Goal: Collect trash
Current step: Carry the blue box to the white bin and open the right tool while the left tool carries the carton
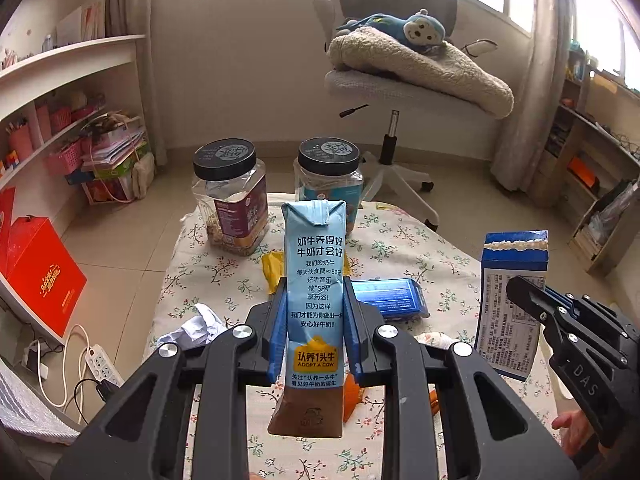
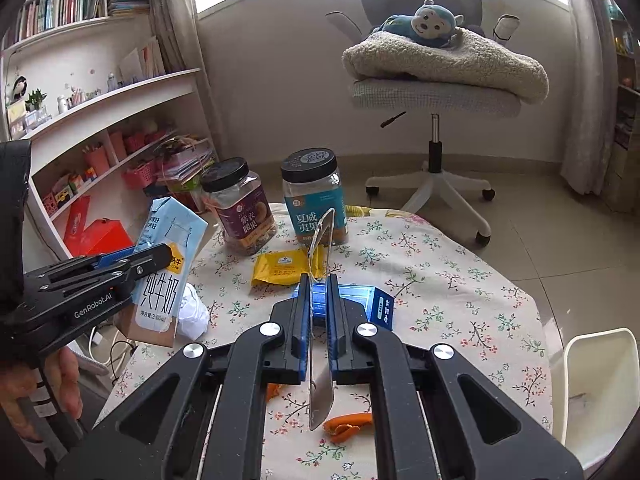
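My left gripper (image 1: 314, 292) is shut on a tall light-blue milk carton (image 1: 314, 264), which it holds upright above the floral-clothed table (image 1: 404, 248). In the right wrist view the same carton (image 2: 176, 232) shows at the left in the left gripper (image 2: 160, 258). My right gripper (image 2: 319, 284) is shut on a thin flattened packet (image 2: 320, 396), seen edge-on and silvery. From the left wrist view that packet (image 1: 508, 316) shows its flat blue-and-white face with a printed label, held by the right gripper (image 1: 520, 292).
On the table lie a yellow sachet (image 2: 280, 268), a blue box (image 2: 360, 304), crumpled white paper (image 2: 194, 316) and orange peel (image 2: 348, 422). Two black-lidded jars (image 2: 244, 208) (image 2: 316, 196) stand at the far edge. A white bin (image 2: 596, 392) sits at the right, an office chair (image 2: 436, 92) behind.
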Motion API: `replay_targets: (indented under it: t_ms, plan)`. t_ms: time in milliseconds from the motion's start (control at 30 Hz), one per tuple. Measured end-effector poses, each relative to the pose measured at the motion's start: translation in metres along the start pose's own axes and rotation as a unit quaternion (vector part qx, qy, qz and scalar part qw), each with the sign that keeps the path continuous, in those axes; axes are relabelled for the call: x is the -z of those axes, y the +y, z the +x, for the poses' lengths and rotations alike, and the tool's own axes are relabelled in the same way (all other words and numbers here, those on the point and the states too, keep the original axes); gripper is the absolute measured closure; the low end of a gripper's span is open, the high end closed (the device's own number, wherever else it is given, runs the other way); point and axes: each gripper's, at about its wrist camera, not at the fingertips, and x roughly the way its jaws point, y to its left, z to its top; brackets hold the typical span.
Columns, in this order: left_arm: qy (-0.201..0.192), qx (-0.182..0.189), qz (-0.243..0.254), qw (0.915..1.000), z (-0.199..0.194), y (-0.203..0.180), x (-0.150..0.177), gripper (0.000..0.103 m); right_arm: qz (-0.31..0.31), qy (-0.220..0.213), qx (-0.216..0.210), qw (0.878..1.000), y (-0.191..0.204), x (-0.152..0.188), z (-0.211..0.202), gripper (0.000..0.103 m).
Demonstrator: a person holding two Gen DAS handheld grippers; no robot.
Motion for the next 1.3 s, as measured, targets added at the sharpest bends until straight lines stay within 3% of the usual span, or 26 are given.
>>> replay_targets:
  t_ms: [400, 800, 1033, 1300]
  plan:
    - [-0.005, 0.028, 0.021, 0.9994, 0.002, -0.049, -0.001, 0.078, 0.012, -0.019, 0.036, 0.999, -0.034, -0.002, -0.027, 0.096]
    - [-0.007, 0.066, 0.045, 0.9968, 0.004, -0.11, -0.002, 0.078, 0.056, -0.036, 0.105, 0.992, -0.1, 0.003, -0.065, 0.095]
    - [-0.004, 0.088, 0.067, 0.9938, 0.005, -0.152, 0.0, 0.078, 0.101, -0.044, 0.151, 0.982, -0.149, 0.012, -0.093, 0.095]
    - [0.001, 0.115, 0.096, 0.9887, 0.007, -0.203, 0.006, 0.078, 0.166, -0.038, 0.209, 0.963, -0.212, 0.028, -0.118, 0.09]
